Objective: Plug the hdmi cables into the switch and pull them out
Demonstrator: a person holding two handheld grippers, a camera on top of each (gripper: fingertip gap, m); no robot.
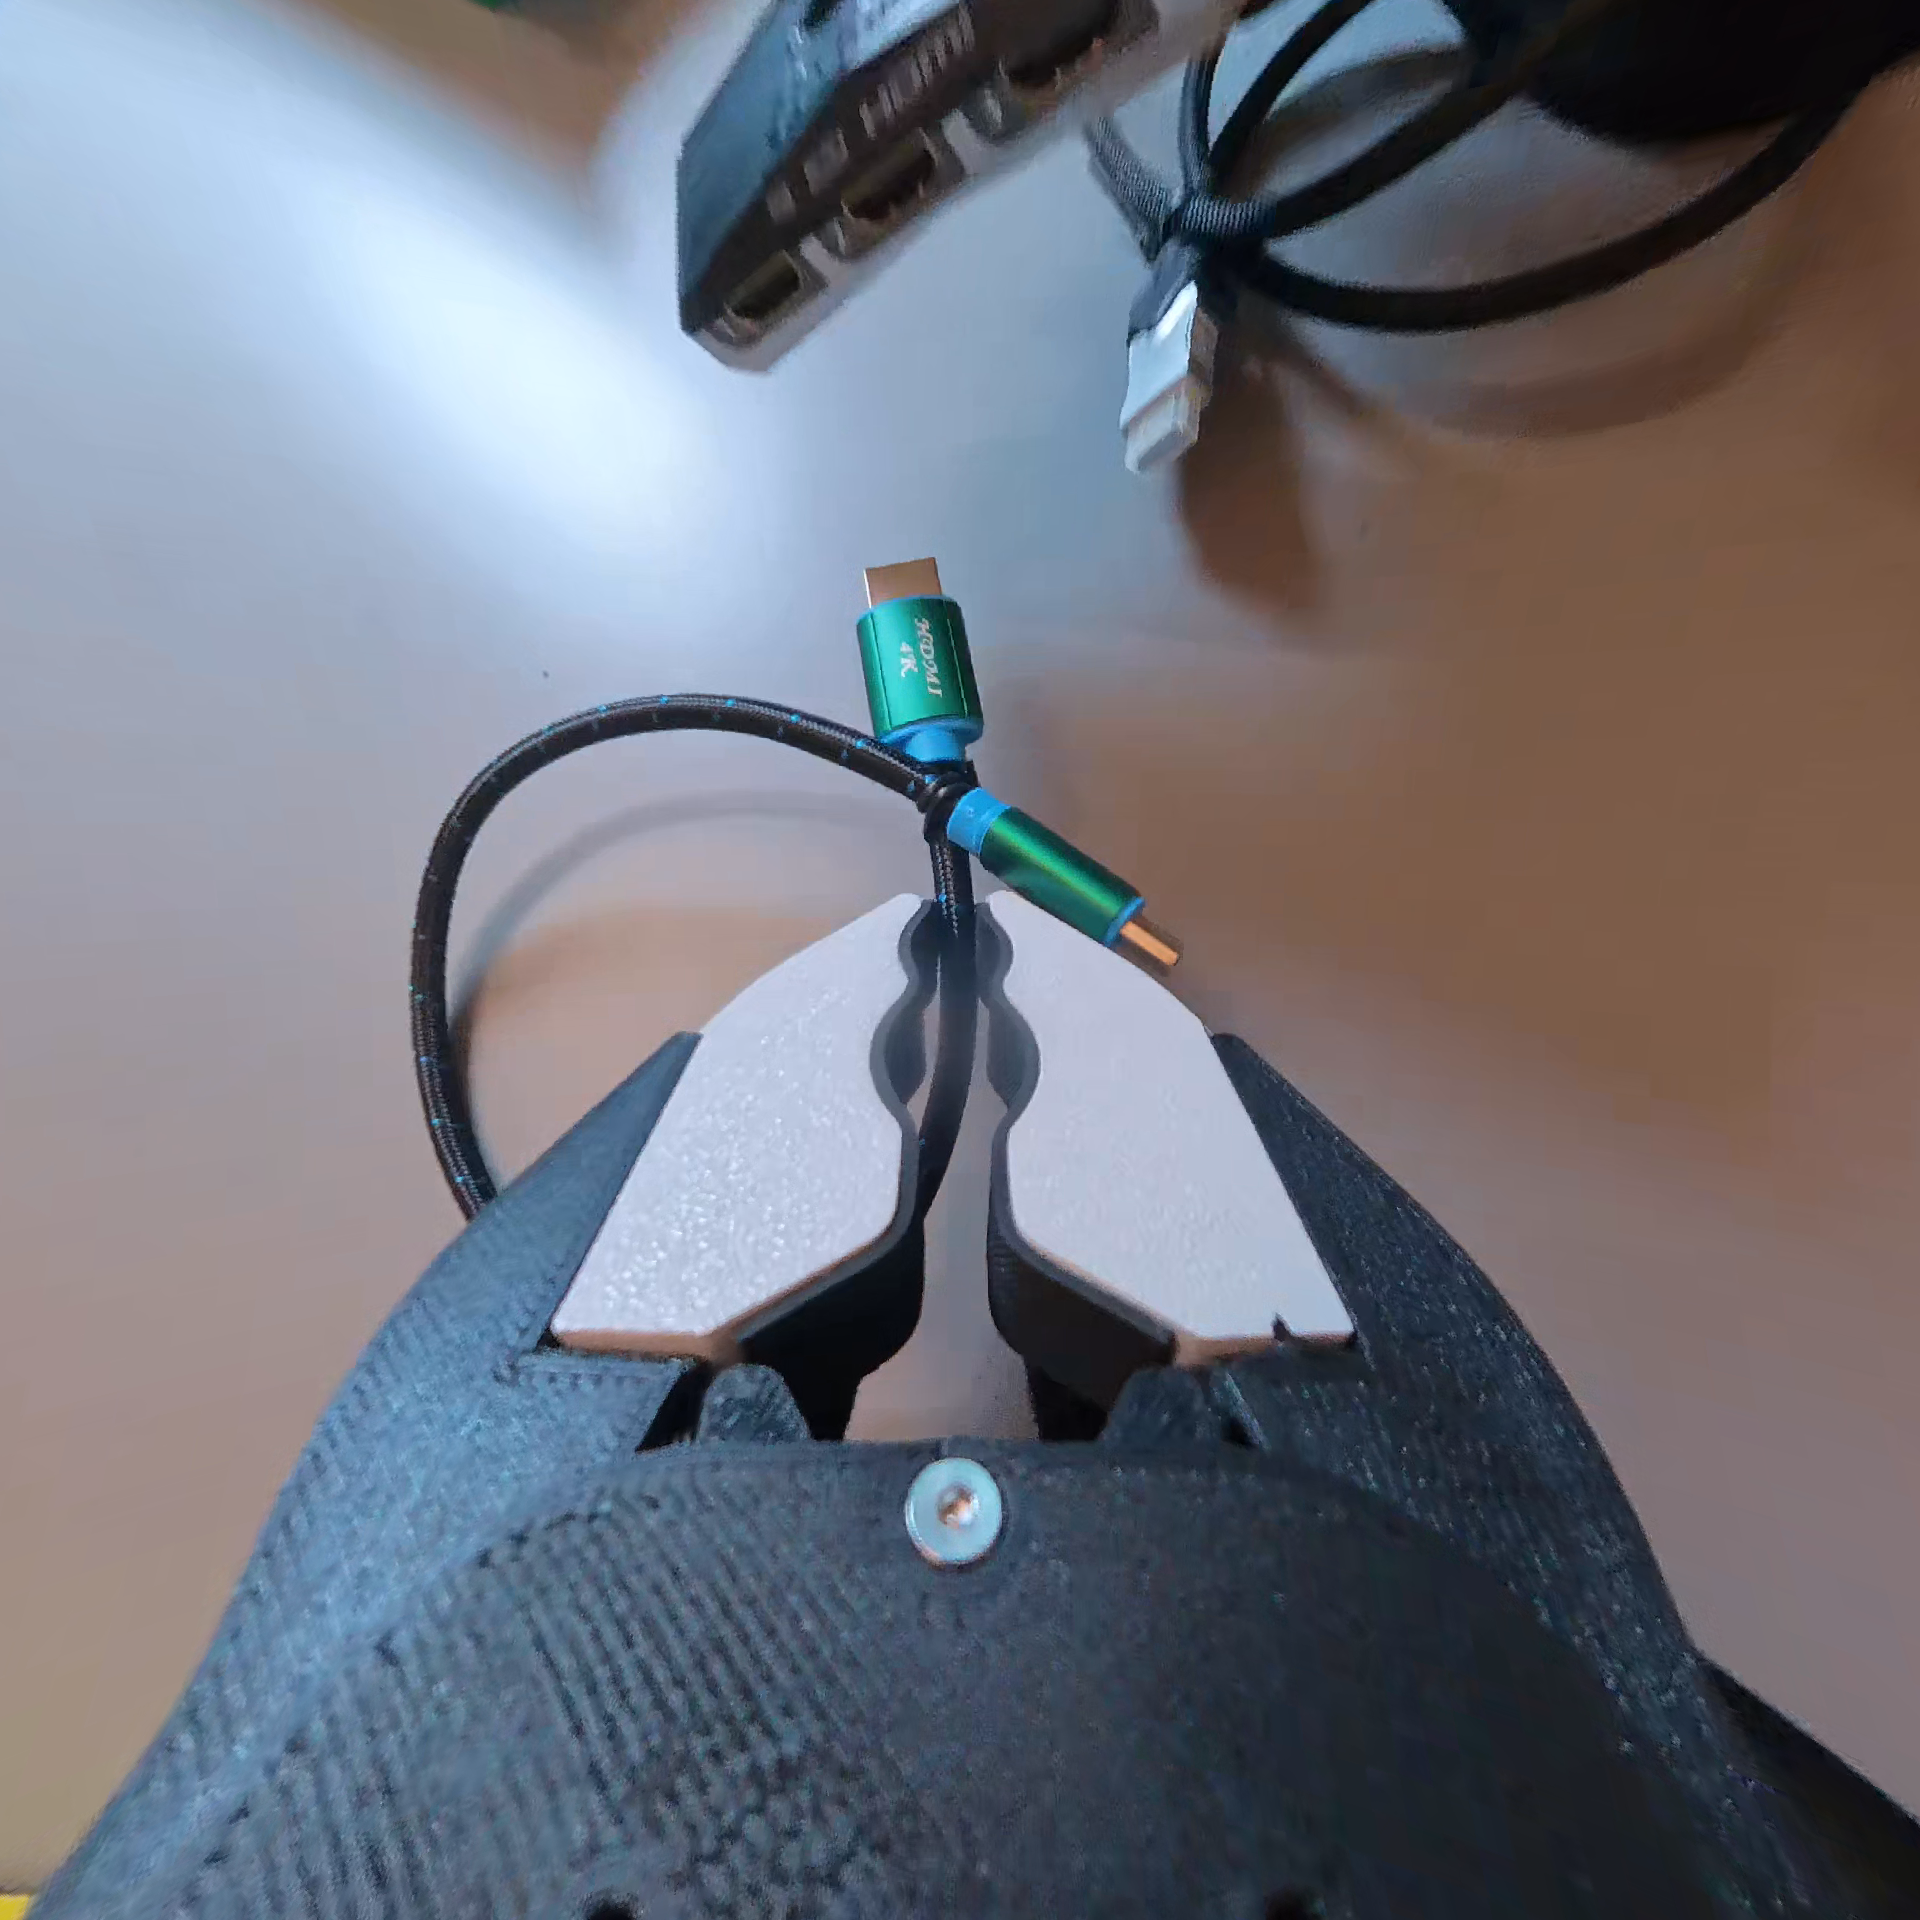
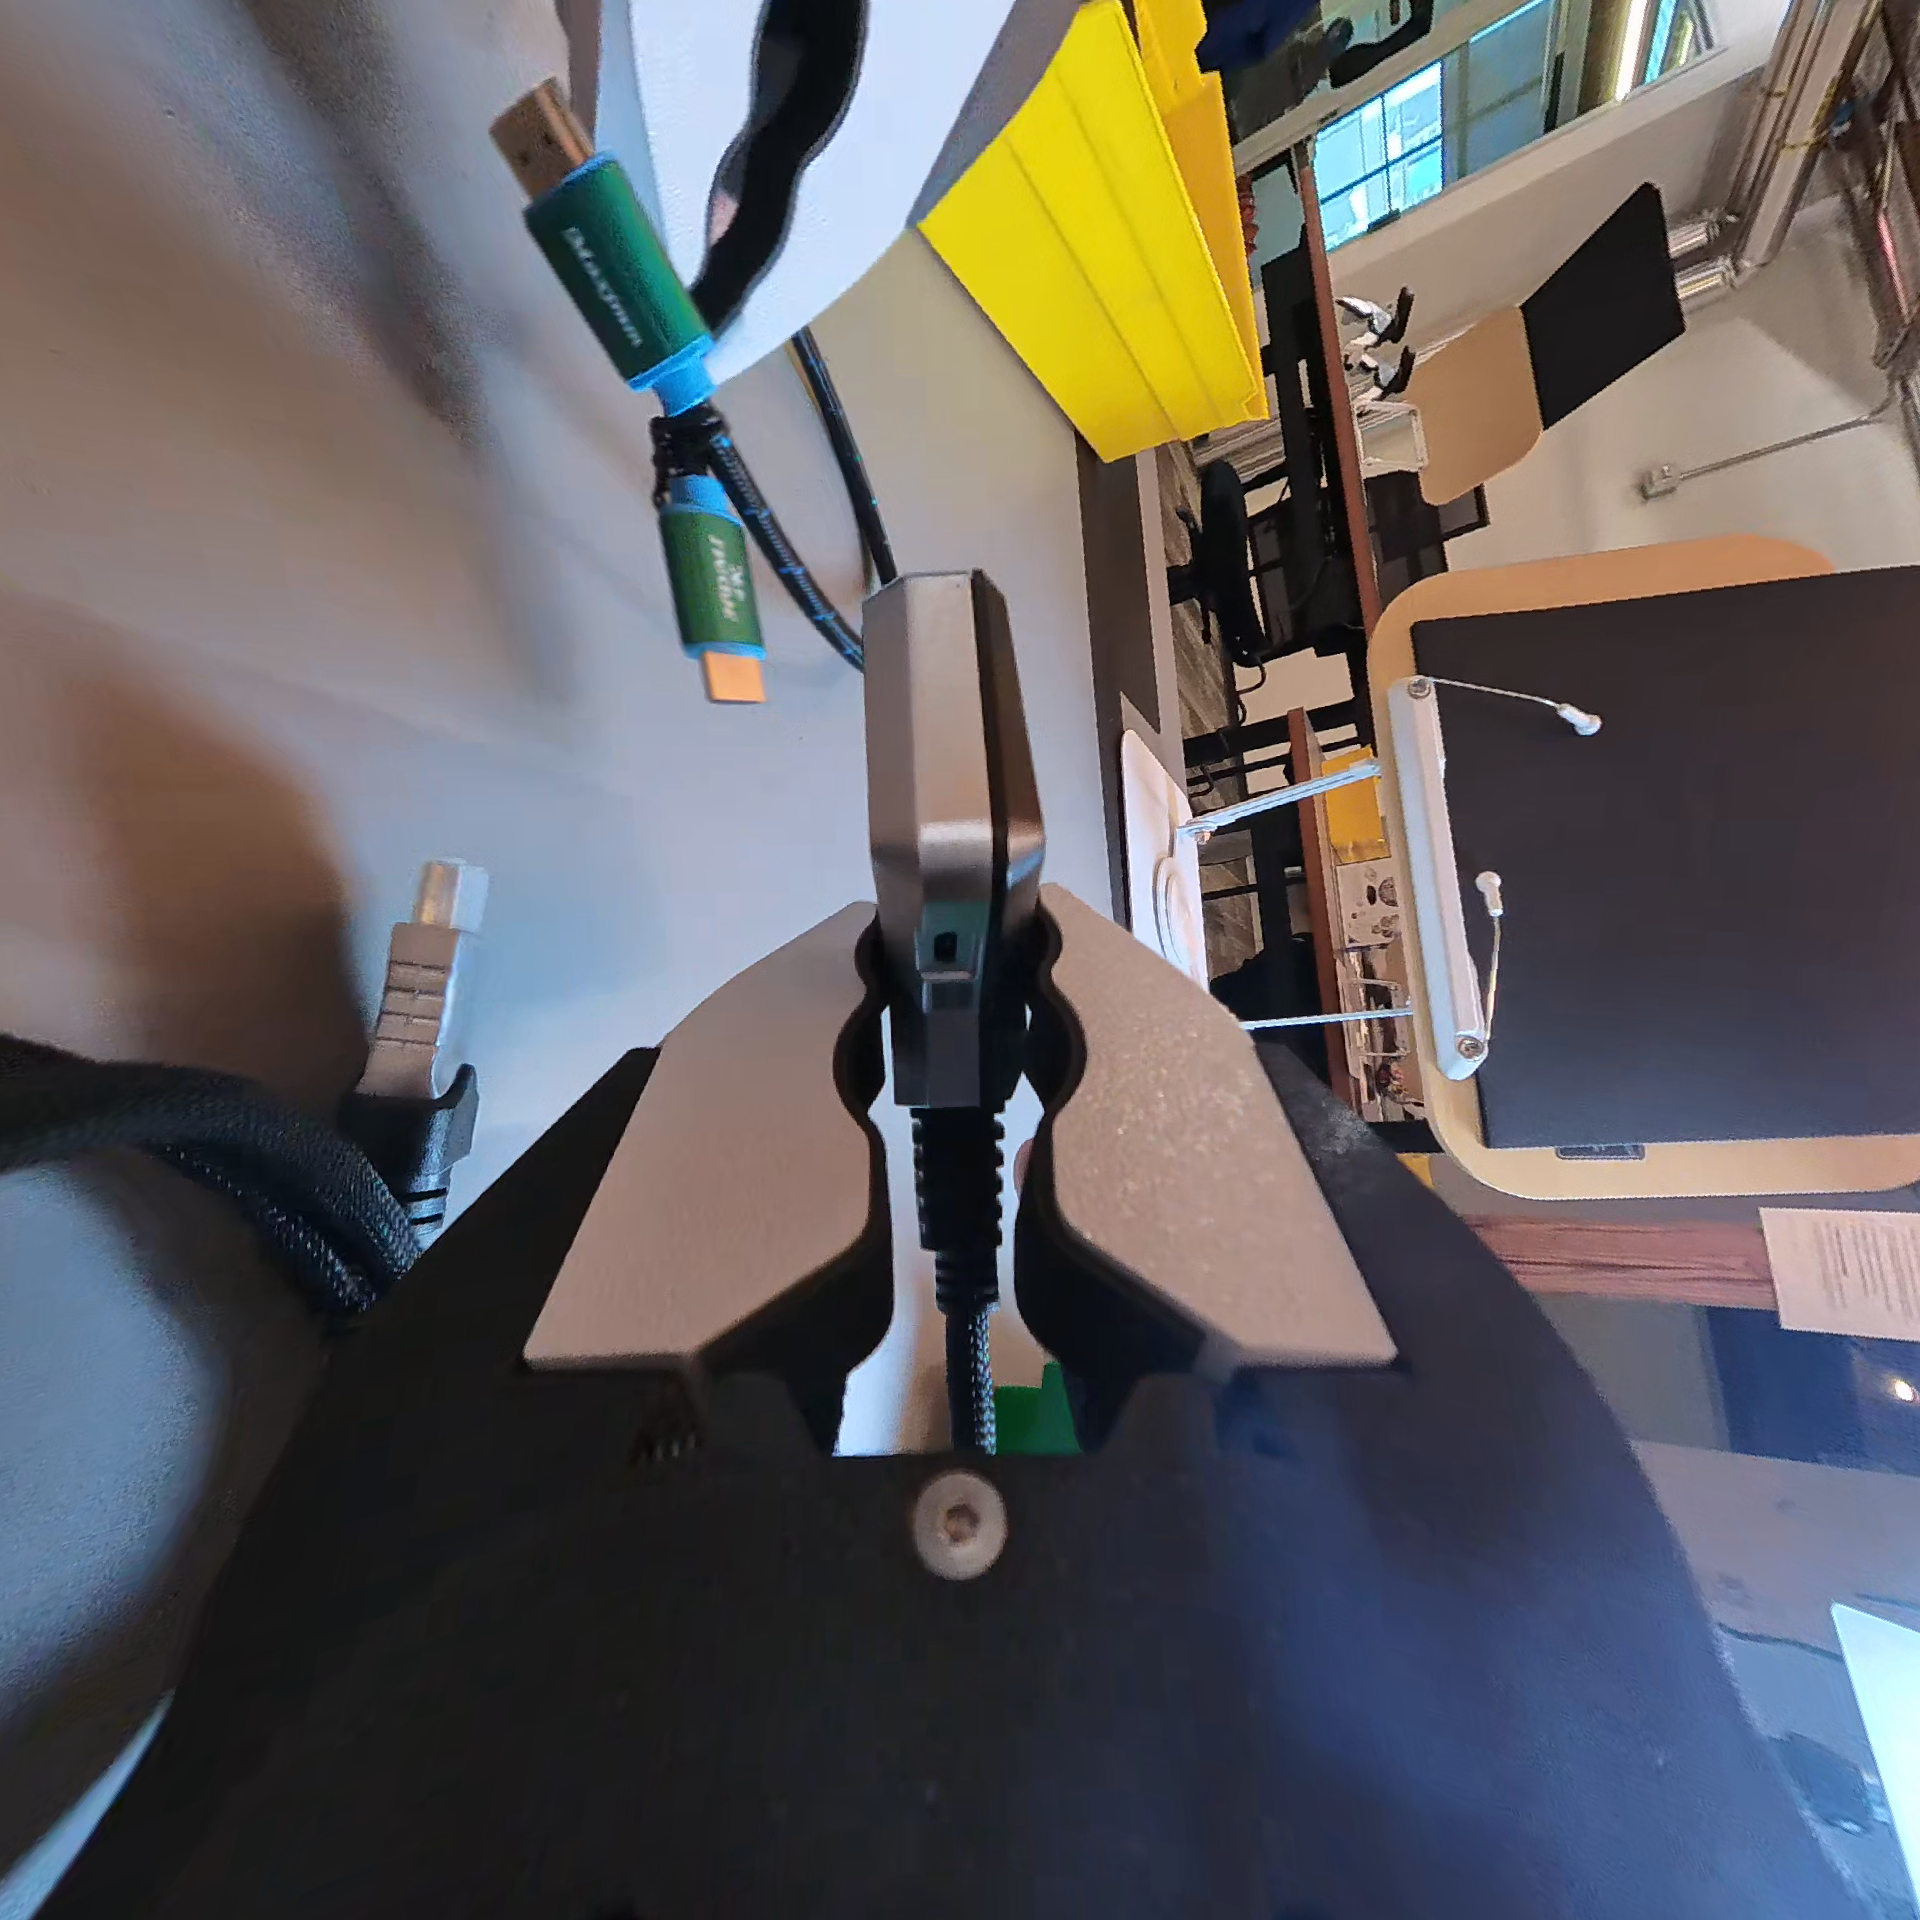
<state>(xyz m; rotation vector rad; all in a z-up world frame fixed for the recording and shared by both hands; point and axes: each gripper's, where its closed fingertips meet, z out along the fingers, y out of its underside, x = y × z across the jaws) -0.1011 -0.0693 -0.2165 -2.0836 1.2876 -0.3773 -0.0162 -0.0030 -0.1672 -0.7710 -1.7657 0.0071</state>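
Holding things in both grippers, I start with the biggest surface, the pale table [image 1: 312, 520], which fills the left wrist view behind everything. In the right wrist view yellow bins [image 2: 1101, 239] sit at the upper middle of the frame.

My right gripper [image 2: 956, 935] is clenched on the grey switch [image 2: 951, 748]: the two pale fingers [image 2: 727, 1164] squeeze the end where its own black cord comes out, and the body sticks forward past the fingertips toward the middle of the frame. In the left wrist view that switch appears blurred at the top centre, its row of ports facing the camera, all of them open.

My left gripper [image 1: 951, 914] is nearly closed, pinching the black braided cable [image 1: 447, 935] with blue flecks between the fingertips. The cable loops out to the left of the frame and back up to a tie just above the fingertips. Two green plugs meet at that tie: the upper green plug [image 1: 914, 665] points up toward the switch, well apart from it, and the lower green plug [image 1: 1060, 873] angles toward the lower right beside my right-hand finger.

A second bundled black cable [image 1: 1558, 260] lies at the upper right, its silver plug [image 1: 1169, 384] pointing down the frame, touched by neither gripper.
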